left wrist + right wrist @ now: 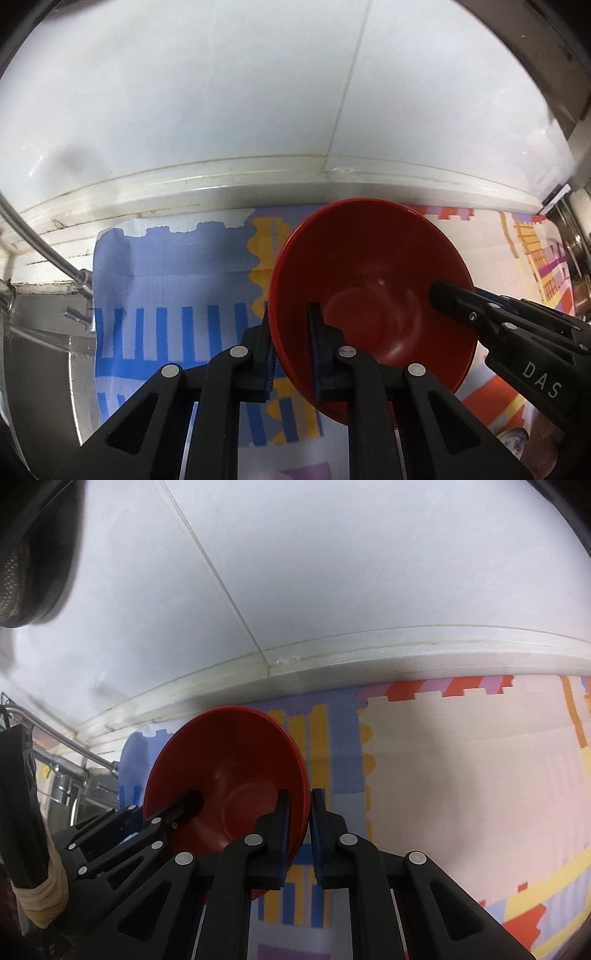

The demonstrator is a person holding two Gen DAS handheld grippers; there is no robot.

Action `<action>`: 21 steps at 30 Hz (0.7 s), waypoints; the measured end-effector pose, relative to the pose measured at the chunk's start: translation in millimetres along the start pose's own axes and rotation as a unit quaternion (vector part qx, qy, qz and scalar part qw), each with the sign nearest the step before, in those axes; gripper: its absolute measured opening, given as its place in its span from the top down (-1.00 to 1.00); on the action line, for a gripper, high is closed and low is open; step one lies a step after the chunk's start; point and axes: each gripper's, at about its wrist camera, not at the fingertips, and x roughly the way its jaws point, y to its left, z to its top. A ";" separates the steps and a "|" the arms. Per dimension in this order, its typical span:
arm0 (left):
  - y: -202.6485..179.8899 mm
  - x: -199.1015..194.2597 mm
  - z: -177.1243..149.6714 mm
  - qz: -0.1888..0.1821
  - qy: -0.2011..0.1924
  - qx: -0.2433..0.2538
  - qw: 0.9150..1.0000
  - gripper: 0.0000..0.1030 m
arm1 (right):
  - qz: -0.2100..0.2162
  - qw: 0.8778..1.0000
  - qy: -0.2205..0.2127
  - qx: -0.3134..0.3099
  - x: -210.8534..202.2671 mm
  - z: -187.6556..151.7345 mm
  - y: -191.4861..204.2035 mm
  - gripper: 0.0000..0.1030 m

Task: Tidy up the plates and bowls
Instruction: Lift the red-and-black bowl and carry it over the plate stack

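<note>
One stack of glossy red plastic bowls (373, 280) is in view; layered rims show more than one, exact number unclear. Two black hand-held grippers: left hand-held gripper (290, 332), right hand-held gripper (299, 823). One colourful patterned mat (166, 295).

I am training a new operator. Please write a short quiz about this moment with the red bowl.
1. True or false: both grippers grip the bowl rim.
2. What lies under the bowl?
A. a patterned mat
B. a wire rack
C. a wooden board
3. Fill in: the left gripper has one finger inside the bowl and one ____.

Key
1. True; the right gripper pinches the opposite rim.
2. A, the mat.
3. outside
</note>
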 end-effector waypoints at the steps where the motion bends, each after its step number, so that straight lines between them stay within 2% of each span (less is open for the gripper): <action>1: -2.0 -6.4 -1.8 -0.004 -0.004 0.002 1.000 0.69 | -0.001 1.000 -0.002 0.001 -4.8 -1.9 -0.1 0.78; 13: -33.0 -71.3 -23.5 -0.043 -0.040 0.036 0.998 0.69 | -0.015 0.999 -0.038 0.016 -73.8 -29.6 -5.9 0.78; 21: -64.6 -107.6 -42.7 -0.049 -0.060 0.054 0.996 0.68 | -0.023 0.998 -0.059 0.022 -118.9 -50.4 -15.2 0.78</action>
